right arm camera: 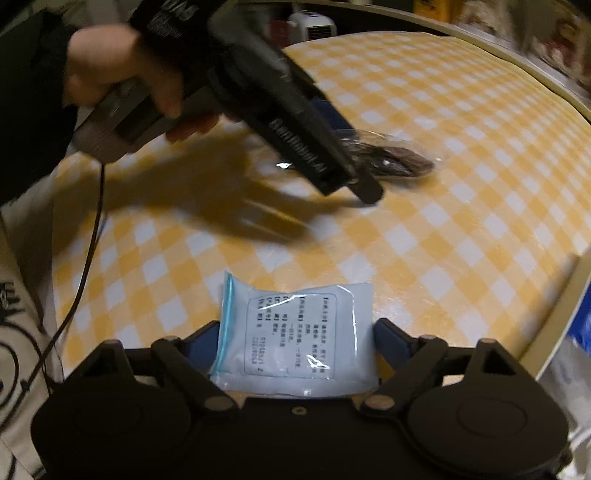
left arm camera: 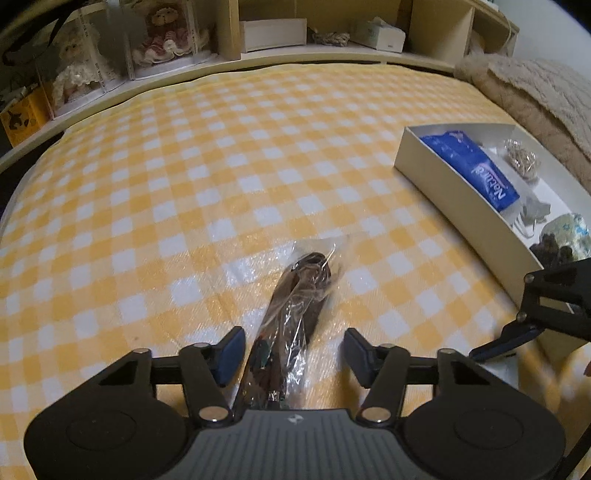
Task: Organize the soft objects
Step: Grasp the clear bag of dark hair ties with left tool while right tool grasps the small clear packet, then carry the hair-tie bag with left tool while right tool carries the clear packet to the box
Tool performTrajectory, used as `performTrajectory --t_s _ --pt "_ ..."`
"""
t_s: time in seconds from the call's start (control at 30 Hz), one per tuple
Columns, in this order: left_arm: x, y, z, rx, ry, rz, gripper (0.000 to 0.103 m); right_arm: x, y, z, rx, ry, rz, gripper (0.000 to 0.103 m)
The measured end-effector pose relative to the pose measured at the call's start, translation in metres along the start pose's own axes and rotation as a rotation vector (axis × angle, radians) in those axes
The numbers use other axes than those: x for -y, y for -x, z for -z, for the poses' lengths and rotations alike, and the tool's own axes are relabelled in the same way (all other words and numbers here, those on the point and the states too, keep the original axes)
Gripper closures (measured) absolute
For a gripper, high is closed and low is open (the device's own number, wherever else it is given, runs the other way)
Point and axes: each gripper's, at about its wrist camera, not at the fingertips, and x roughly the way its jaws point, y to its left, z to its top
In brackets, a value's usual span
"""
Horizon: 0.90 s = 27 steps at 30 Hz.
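A dark brown soft item in a clear plastic bag (left arm camera: 291, 321) lies on the yellow checked table cover (left arm camera: 221, 166). My left gripper (left arm camera: 293, 354) is open, its blue pads on either side of the bag's near end. In the right wrist view the same bag (right arm camera: 399, 162) lies beyond the left gripper (right arm camera: 354, 184). My right gripper (right arm camera: 295, 343) is open around a pale blue zip pouch with a printed label (right arm camera: 295, 336), which lies flat on the cover. One right finger (left arm camera: 506, 338) shows at the right edge of the left wrist view.
A white shallow box (left arm camera: 458, 206) at the right holds a blue tissue pack (left arm camera: 476, 166), a bag of rubber bands (left arm camera: 522, 158) and other small soft items. A beige fluffy blanket (left arm camera: 528, 92) lies behind it. Shelves with dolls in clear cases (left arm camera: 162, 33) line the back.
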Motion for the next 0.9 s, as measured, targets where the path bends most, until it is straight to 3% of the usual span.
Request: performTrajectory --t_s 0.13,0.23,0.33,0.67,0.9 --pt "0.002 0.002 0.002 -0.009 0.001 -0.023 0.069 -0.006 0.003 0.005 0.014 -0.040 0.037 0.023" --pt "-0.003 0.004 0.003 -0.003 0.062 -0.033 0.071 0.002 0.008 0.008 0.033 -0.102 0.051 0.035" --pt "-0.003 0.008 0.005 0.001 0.093 -0.044 0.072 0.007 0.014 0.010 0.047 -0.131 0.059 0.038" --pt "0.012 0.034 0.003 0.071 0.143 -0.072 0.072 0.020 0.032 0.006 0.133 -0.236 0.106 0.040" --pt "0.017 0.064 -0.003 0.168 0.230 -0.081 0.072 0.025 0.076 0.004 0.247 -0.302 0.161 0.039"
